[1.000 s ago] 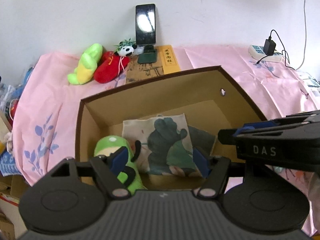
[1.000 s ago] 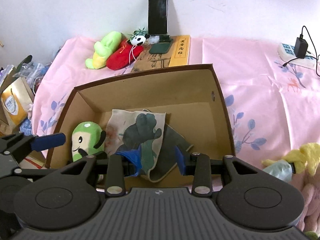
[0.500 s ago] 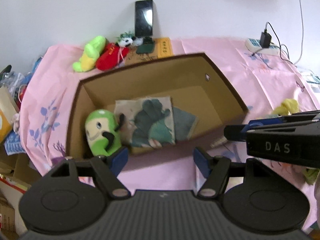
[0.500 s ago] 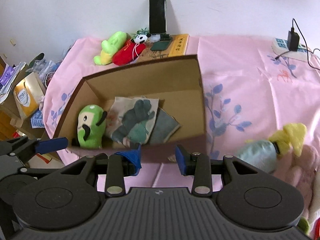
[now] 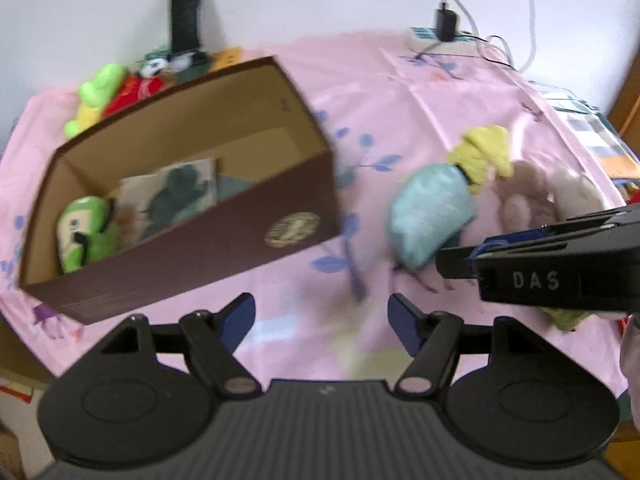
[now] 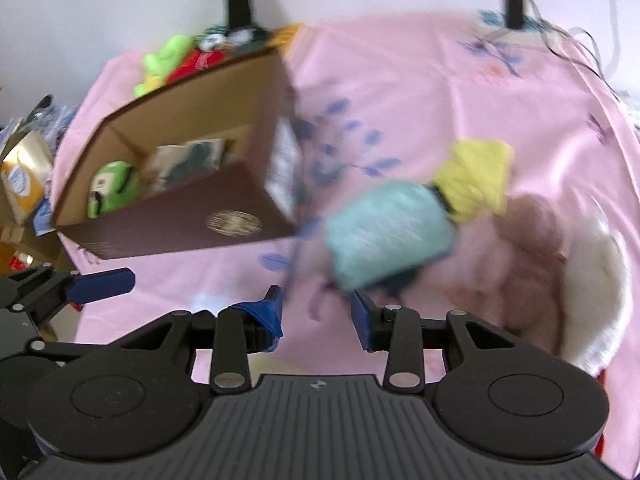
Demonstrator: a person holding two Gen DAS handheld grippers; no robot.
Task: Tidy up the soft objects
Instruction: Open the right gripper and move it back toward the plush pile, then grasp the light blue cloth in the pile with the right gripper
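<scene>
left gripper point(image 5: 321, 317) empty, jaws wide, right gripper point(image 6: 316, 311) empty, jaws apart, near pale blue plush point(image 6: 386, 234)

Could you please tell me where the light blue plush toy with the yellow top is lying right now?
The light blue plush toy lies on the pink sheet, right of the cardboard box in both views, just ahead of the right gripper.

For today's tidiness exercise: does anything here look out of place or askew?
Yes. The box sits at a slant on the pink cloth. A blue toy lies outside it beside other plush, while a green toy and a printed cloth are already inside.
</scene>
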